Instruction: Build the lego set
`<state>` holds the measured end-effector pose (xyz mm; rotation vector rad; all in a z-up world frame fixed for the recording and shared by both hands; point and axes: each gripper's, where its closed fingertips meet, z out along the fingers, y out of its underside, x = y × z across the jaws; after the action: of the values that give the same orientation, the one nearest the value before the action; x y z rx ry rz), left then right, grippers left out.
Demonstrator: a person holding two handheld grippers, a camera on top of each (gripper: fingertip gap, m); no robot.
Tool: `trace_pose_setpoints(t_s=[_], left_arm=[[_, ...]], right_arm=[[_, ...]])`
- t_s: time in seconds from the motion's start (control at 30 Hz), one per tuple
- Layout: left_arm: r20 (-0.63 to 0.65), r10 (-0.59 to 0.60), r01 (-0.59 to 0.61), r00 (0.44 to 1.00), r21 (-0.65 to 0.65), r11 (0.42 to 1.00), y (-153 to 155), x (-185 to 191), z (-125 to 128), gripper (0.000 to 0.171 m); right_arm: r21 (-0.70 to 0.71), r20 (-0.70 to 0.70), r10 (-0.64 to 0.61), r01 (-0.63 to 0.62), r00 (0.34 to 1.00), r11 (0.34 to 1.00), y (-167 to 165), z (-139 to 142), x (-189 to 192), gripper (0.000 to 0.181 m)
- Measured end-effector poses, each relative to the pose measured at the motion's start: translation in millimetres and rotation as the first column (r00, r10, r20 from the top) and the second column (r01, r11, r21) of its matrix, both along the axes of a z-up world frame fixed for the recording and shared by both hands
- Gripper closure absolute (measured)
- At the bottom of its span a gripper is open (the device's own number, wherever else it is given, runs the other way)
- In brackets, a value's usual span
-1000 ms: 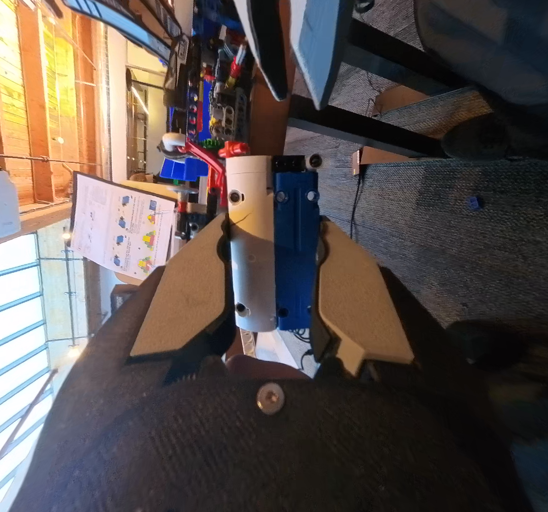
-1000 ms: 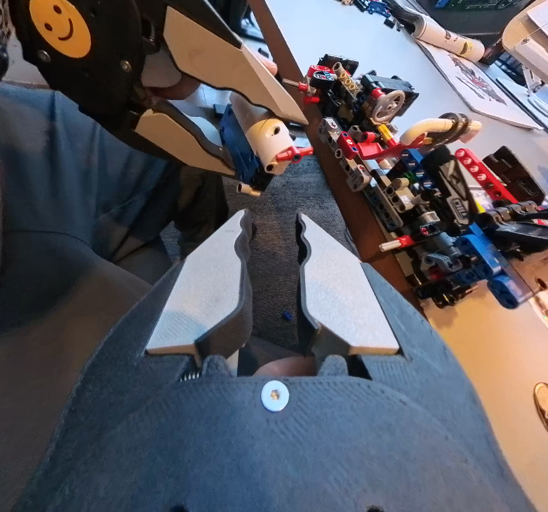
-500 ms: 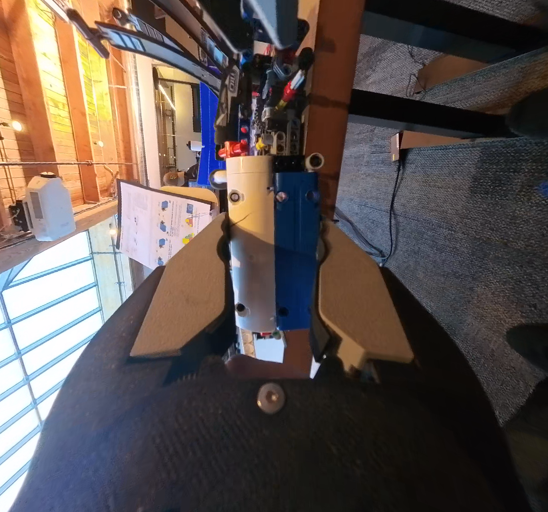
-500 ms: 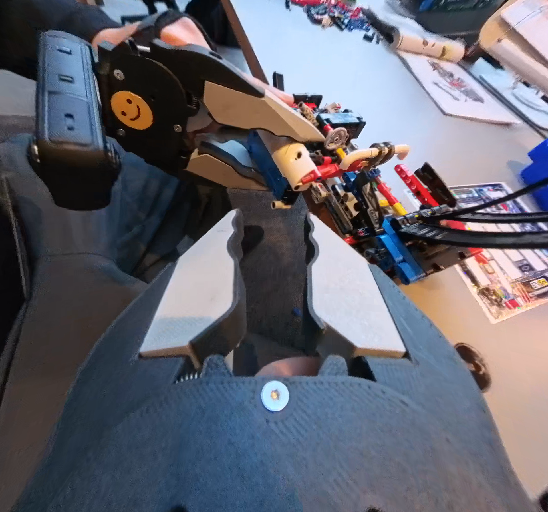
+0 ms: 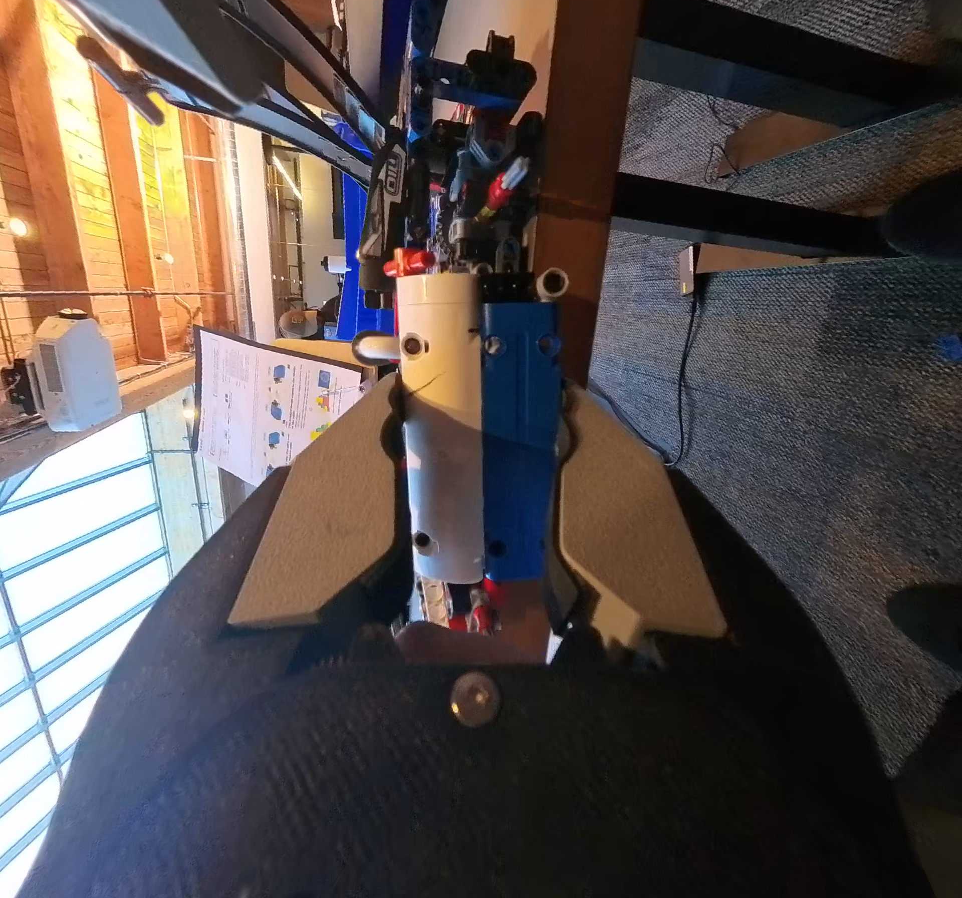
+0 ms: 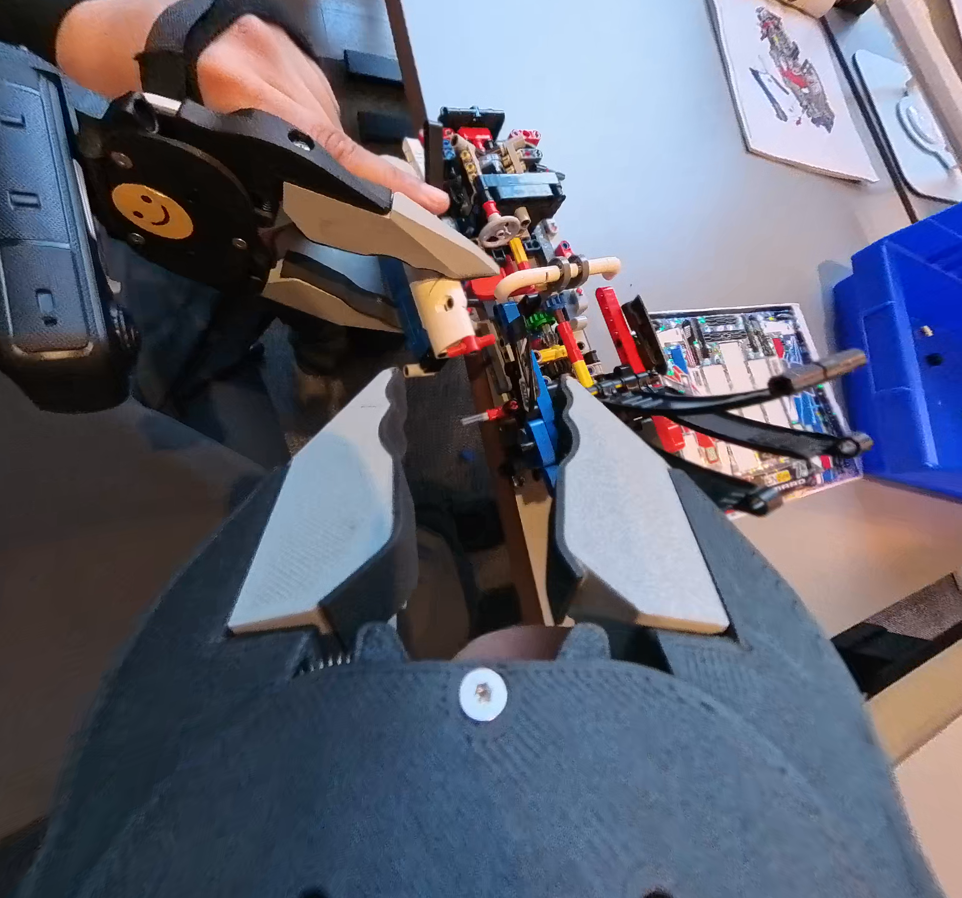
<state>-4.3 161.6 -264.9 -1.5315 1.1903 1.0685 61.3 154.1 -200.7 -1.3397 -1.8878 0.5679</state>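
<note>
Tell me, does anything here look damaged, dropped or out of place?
One thing: a small blue brick lies alone on the grey carpet below the table edge, away from the build. The white-and-blue panel piece sits squarely in the left gripper.

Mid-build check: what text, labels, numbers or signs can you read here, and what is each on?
I won't transcribe writing; this is what bears it.
Black panel on the lego model: white lettering.
Propped instruction sheet: print too small.
Sticker sheet on the table: lettering and numbers, mostly too small.
Open booklet: drawing, no legible text.
Left gripper: yellow smiley, no words.
</note>
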Motion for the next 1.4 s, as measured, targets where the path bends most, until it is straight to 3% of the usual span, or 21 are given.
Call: trace_pose_setpoints(t_s=[0.37,0.77,0.9,1.03,1.1,1.33,1.4], left_arm=[[-0.011,-0.004,0.003,1.0,-0.007,1.0,8,-2,-6,0.116],[-0.02,-0.009,0.009,1.0,-0.037,0.999,11,0,-7,0.117],[-0.017,-0.011,0.009,1.0,-0.059,0.998,8,3,-6,0.117],[-0.017,-0.013,0.012,1.0,-0.066,0.998,6,4,-5,0.117],[-0.01,-0.011,0.01,1.0,-0.063,0.998,6,4,-4,0.117],[-0.013,-0.01,0.009,1.0,-0.043,0.999,7,3,4,0.117],[-0.015,-0.015,0.014,1.0,-0.052,0.999,7,4,2,0.117]], right_arm=[[-0.054,0.176,0.062,-0.053,0.982,0.997,6,-28,-27,0.123],[0.011,0.327,0.062,-0.07,0.943,0.997,15,-47,-32,0.131],[0.094,0.361,0.05,-0.089,0.931,0.992,20,-50,-31,0.132],[0.207,0.311,0.042,-0.11,0.95,0.972,21,-44,-32,0.13],[0.241,0.277,0.047,-0.117,0.96,0.964,20,-40,-31,0.139],[0.128,0.225,0.081,-0.112,0.971,0.985,15,-28,-29,0.155],[0.106,0.196,0.085,-0.107,0.977,0.989,15,-23,-31,0.167]])
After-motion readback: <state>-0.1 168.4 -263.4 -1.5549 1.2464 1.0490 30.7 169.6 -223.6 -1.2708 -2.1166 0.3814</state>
